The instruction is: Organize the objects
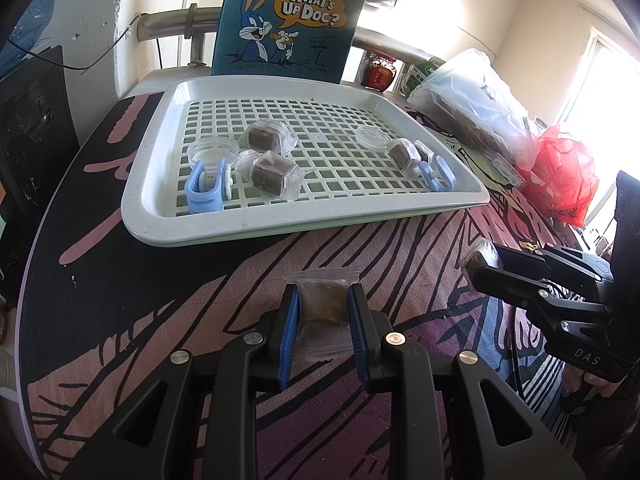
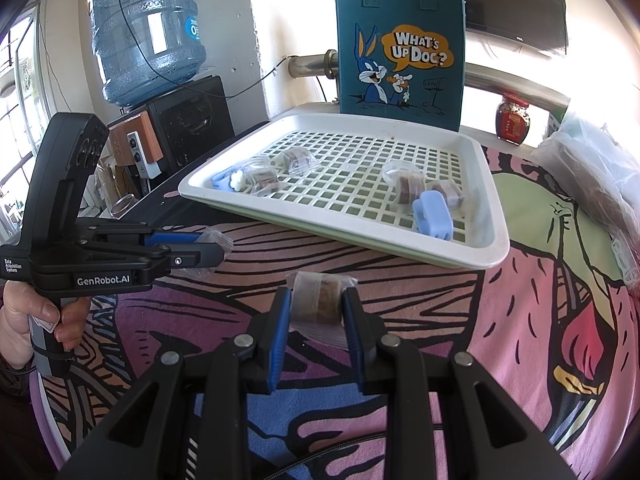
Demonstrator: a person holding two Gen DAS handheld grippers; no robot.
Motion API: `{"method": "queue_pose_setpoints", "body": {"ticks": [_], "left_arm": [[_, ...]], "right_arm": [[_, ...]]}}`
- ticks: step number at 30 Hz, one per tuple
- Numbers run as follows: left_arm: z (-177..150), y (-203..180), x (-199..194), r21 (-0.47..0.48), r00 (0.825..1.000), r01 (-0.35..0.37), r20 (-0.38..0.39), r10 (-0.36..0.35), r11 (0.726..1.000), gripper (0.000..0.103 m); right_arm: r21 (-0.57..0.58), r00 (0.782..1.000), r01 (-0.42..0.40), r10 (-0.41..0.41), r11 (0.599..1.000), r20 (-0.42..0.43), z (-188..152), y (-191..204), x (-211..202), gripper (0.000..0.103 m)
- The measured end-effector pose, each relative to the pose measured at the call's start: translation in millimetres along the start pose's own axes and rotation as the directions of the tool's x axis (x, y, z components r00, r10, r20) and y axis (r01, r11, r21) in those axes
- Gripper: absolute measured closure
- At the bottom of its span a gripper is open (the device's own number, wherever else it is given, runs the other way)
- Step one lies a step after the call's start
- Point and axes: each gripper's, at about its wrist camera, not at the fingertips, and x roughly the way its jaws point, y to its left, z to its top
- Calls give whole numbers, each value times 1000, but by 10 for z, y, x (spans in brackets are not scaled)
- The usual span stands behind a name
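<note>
Wrapped snack cube (image 1: 323, 305): 1 clamped in left gripper (image 1: 323, 322), another cube (image 2: 318, 300) in right gripper (image 2: 316, 322); tray (image 1: 160, 216) at 12 o'clock.

Open cloth (image 1: 200, 300) fills the lower frame below the tray (image 1: 280, 232); tray centre (image 1: 328, 148) open between two item clusters. Tote (image 1: 292, 20) blocks the top, bags (image 1: 480, 96) the upper right.
</note>
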Motion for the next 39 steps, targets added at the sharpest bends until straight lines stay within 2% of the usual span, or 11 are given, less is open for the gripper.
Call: {"method": "queue_pose_setpoints", "body": {"ticks": [39], "left_arm": [[-23,-35,-1,9,1000,8,-1,-8,1000,80]], "right_arm": [[32,1000,-17,17,999,-8,22,-25,20,77]]}}
